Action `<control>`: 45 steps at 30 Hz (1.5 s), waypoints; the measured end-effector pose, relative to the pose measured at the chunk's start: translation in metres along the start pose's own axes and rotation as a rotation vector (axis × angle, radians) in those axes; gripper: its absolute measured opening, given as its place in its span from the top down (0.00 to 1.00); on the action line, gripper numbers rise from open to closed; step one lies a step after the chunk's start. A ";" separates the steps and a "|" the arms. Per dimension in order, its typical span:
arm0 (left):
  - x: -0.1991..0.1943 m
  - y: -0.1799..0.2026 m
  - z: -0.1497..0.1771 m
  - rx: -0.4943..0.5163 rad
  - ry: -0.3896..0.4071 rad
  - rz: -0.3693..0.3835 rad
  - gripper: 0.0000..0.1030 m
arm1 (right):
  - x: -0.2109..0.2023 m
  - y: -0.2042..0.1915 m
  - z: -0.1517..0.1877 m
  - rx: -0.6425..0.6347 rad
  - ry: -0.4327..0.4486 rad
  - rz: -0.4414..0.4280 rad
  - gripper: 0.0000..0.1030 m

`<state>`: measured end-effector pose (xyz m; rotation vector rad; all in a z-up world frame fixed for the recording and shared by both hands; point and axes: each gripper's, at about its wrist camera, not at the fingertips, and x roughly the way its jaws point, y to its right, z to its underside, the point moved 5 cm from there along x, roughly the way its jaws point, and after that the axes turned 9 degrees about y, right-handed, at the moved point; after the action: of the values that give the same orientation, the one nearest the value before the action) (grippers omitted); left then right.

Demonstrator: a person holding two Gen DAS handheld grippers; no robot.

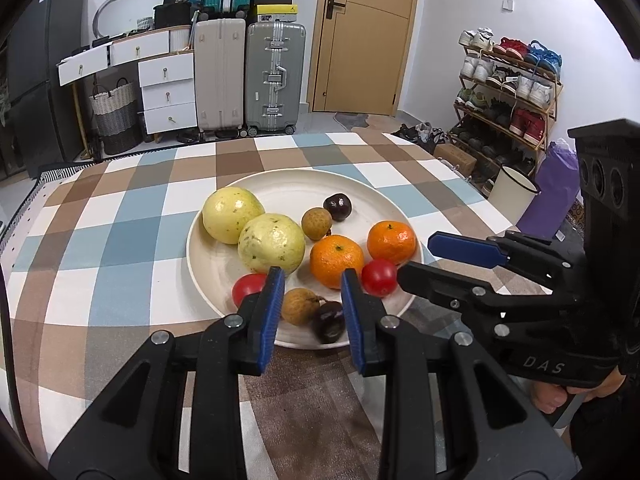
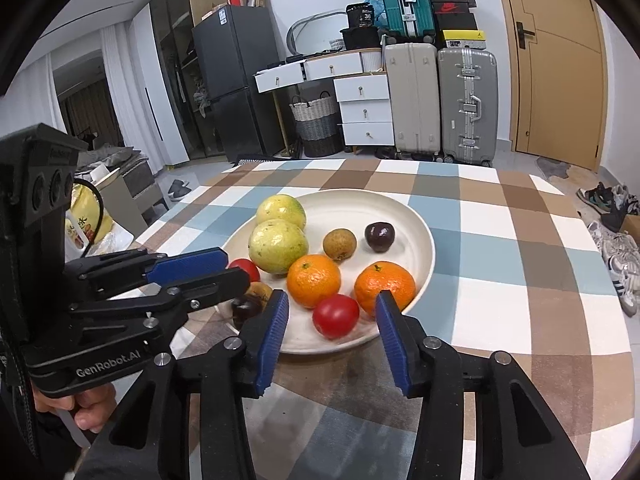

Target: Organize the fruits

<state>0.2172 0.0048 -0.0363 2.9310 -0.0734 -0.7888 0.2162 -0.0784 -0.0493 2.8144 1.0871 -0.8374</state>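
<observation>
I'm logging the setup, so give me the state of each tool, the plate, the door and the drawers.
Left tool: shut, empty.
Right tool: open, gripping nothing.
Plate: loaded with fruit.
Door: closed.
Top drawers: pulled out.

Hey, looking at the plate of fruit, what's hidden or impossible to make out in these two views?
- Left wrist view: left red tomato half hidden behind the left gripper finger.
- Right wrist view: near dark plum and brown longan partly covered by the left gripper.
- Plate near rim: behind fingers in both views.

Evenly lit, sharp, fisheye-warped with dark corners.
</observation>
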 end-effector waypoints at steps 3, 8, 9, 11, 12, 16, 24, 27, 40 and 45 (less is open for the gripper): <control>-0.005 -0.002 -0.001 0.001 0.006 -0.006 0.68 | -0.001 0.002 0.000 -0.007 0.004 0.014 0.51; -0.015 -0.008 -0.003 -0.015 0.031 -0.022 0.36 | -0.007 0.006 -0.001 0.013 0.021 0.012 0.28; -0.019 -0.009 -0.004 -0.018 0.044 -0.033 0.31 | -0.009 0.006 -0.001 0.022 0.027 0.003 0.25; -0.025 -0.010 -0.005 -0.018 0.056 -0.041 0.25 | -0.013 0.006 -0.002 0.034 0.034 -0.005 0.15; -0.028 -0.011 -0.005 -0.018 0.061 -0.044 0.22 | -0.015 0.006 -0.002 0.035 0.041 -0.008 0.12; -0.039 -0.013 -0.002 -0.015 0.076 -0.063 0.14 | -0.026 0.006 -0.001 0.029 0.055 -0.023 0.02; -0.070 -0.014 0.007 -0.006 0.140 -0.079 0.01 | -0.049 0.003 0.004 0.027 0.097 -0.036 0.01; -0.081 -0.015 0.010 -0.006 0.158 -0.093 0.01 | -0.058 0.000 0.005 0.013 0.123 -0.028 0.01; -0.106 -0.030 0.028 -0.089 0.242 -0.124 0.01 | -0.071 -0.013 0.010 -0.028 0.183 -0.029 0.01; -0.101 -0.031 0.028 -0.091 0.231 -0.132 0.01 | -0.073 -0.014 0.010 -0.032 0.195 -0.030 0.01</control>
<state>0.1161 0.0409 -0.0136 2.9393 0.1710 -0.4490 0.1572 -0.1153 -0.0200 2.9085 1.1562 -0.5512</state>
